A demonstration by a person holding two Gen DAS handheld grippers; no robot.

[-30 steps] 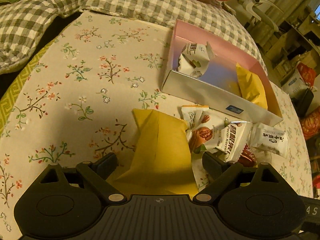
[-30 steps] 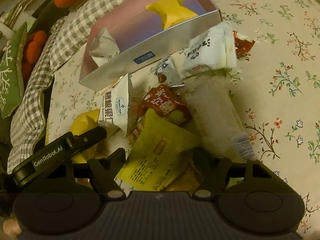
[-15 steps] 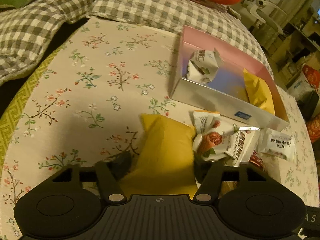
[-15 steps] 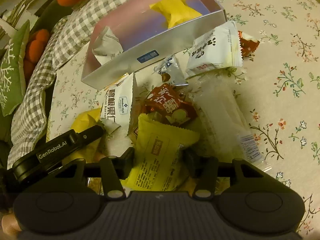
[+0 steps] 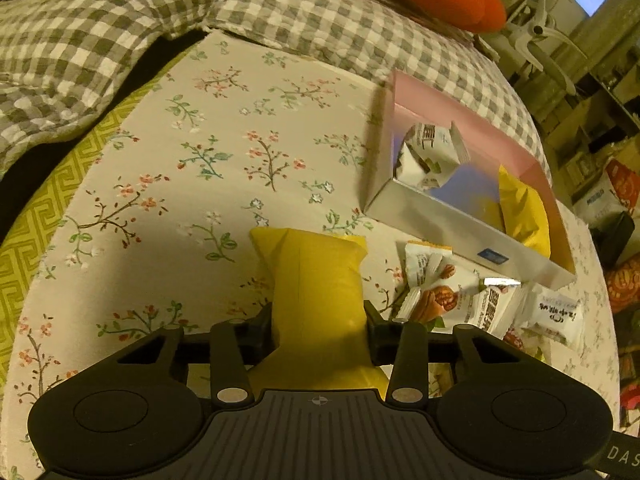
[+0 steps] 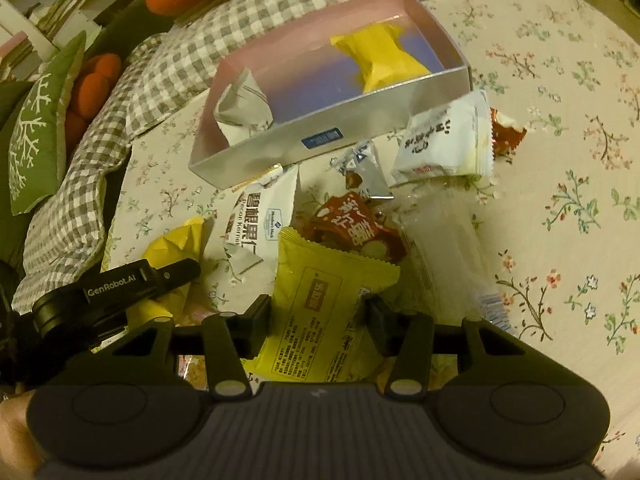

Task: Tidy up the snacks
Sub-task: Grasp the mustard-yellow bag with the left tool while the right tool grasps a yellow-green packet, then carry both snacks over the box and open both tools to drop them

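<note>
Left wrist view: the left gripper [image 5: 319, 316] has its jaws closing on the plain yellow packet [image 5: 316, 280], pads touching both sides, on the floral table [image 5: 192, 160]. Lift it straight, then carry it to the pink box [image 5: 472, 216].

Right wrist view: the right gripper [image 6: 319, 314] pinches a yellow printed packet [image 6: 332, 300], jaws partly closed on it. Readable: "GenRobot.AI" and, probably, "Pecan Kernel" on a white pouch [image 6: 264, 220].

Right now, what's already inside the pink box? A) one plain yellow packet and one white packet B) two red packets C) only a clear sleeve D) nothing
A: the pink box holds a plain yellow packet at one end and a crumpled white packet at the other.
</note>
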